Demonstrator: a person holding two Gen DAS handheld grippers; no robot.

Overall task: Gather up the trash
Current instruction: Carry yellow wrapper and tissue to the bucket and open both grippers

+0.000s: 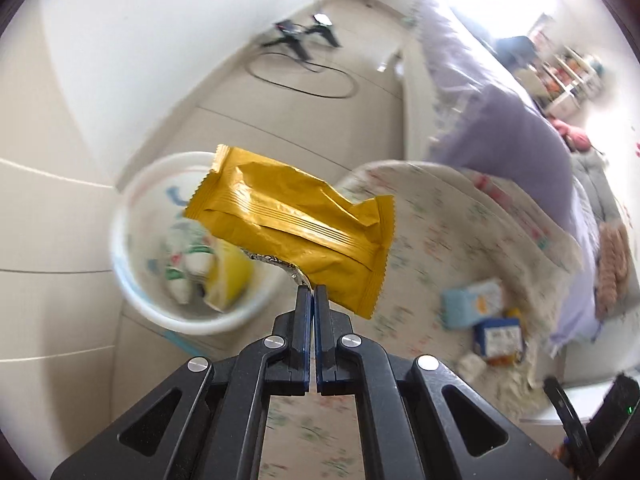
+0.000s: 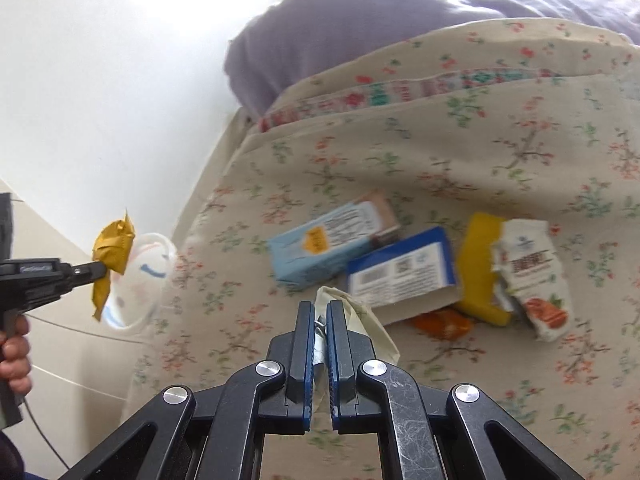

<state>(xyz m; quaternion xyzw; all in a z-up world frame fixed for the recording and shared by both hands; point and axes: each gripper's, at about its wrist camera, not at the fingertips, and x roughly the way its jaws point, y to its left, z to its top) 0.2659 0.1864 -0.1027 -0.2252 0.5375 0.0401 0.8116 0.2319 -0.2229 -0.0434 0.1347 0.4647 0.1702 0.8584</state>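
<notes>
My left gripper is shut on the torn foil edge of a mustard-yellow snack wrapper, which hangs above and just right of a white waste bin holding several wrappers. The right wrist view shows that left gripper with the yellow wrapper over the bin beside the bed. My right gripper is shut on a crumpled cream wrapper with a foil lining, held just above the floral bedspread. A light blue carton, a dark blue box and more wrappers lie beyond it.
A yellow packet, a white torn pouch and an orange wrapper lie on the bedspread. A lilac duvet covers the bed behind. A cable loop and a black stand are on the tiled floor. A person's hand grips the left tool.
</notes>
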